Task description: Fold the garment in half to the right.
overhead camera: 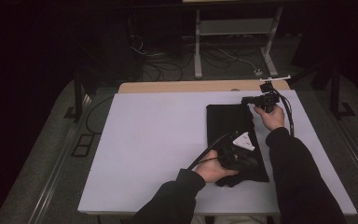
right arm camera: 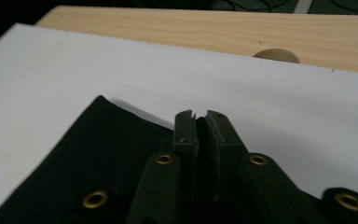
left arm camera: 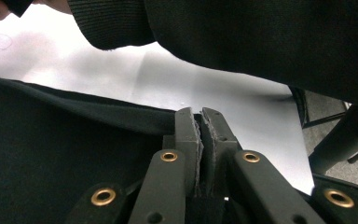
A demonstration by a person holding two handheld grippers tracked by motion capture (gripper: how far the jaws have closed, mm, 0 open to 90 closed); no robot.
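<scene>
grippers grip folded black cloth.

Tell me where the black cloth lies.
In the high view, the black cloth lies flat on the white table's right half, between both tongs.

Left claw hides part of black cloth; forearms cut off below.

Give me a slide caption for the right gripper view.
Right hand-held gripper at the far edge of a folded black cloth on the white table.
</scene>
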